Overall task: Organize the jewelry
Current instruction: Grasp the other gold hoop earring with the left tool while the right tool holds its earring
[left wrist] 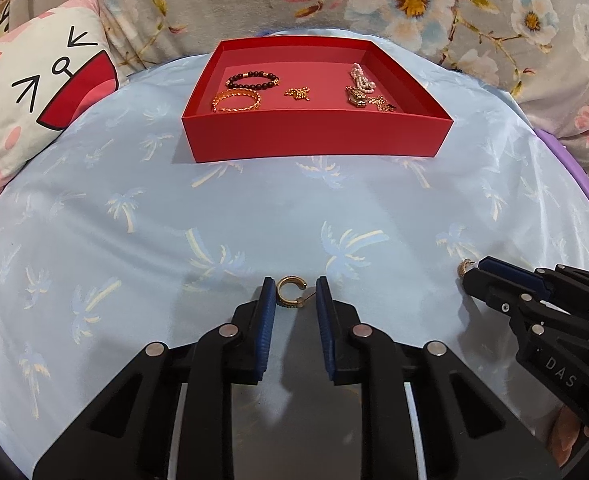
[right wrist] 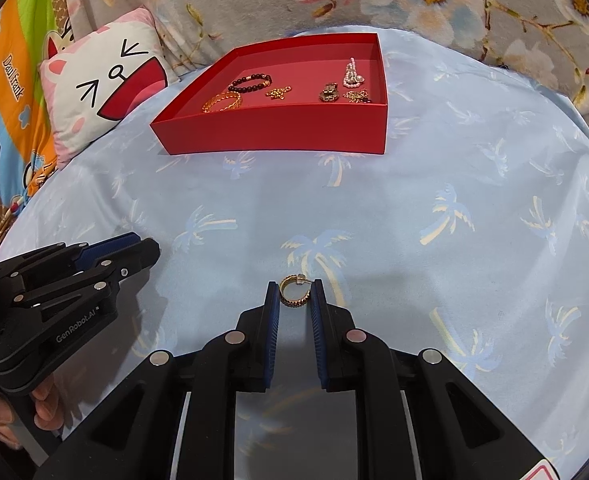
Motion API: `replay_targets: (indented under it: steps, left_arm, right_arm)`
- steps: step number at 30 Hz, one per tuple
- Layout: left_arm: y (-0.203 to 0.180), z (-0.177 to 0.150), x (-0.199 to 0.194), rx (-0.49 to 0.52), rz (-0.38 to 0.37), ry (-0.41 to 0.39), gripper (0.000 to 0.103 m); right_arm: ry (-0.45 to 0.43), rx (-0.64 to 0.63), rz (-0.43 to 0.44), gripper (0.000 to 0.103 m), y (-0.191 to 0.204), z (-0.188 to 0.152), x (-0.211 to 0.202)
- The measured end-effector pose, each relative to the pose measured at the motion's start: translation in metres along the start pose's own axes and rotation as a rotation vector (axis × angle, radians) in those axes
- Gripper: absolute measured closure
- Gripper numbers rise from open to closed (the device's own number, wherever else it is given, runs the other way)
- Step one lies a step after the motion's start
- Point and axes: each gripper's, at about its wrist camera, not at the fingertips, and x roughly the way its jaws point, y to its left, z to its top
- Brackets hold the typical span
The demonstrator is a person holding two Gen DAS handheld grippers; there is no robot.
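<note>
Jewelry is mostly sorted already: my red tray (left wrist: 318, 142), upper centre of the frame on the blue palm-print sheet (left wrist: 134, 220), holds a dark bead bracelet (left wrist: 252, 80), a gold bangle (left wrist: 236, 101), a small gold charm (left wrist: 297, 93) and a pearl cluster (left wrist: 360, 78). Two gold hoop earrings remain outside, low in frame. My left gripper (left wrist: 294, 300) pinches one hoop earring (left wrist: 288, 295); my right gripper (right wrist: 295, 298) clamps the other hoop (right wrist: 293, 292). Both still need carrying to the tray, I judge.
</note>
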Motion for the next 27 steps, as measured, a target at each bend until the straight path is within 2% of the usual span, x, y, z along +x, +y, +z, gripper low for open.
replay_targets:
  steps: [18,27]
  left_arm:
    - [0.001,0.003,-0.006,0.001,0.017,-0.015,0.083]
    - [0.009,0.04,-0.017,0.045,0.058,-0.076,0.083]
  right_arm:
    - [-0.017,0.011,-0.013,0.089,-0.005,0.004,-0.005]
    - [-0.065,0.022,-0.008,0.089,-0.014,0.035,-0.019]
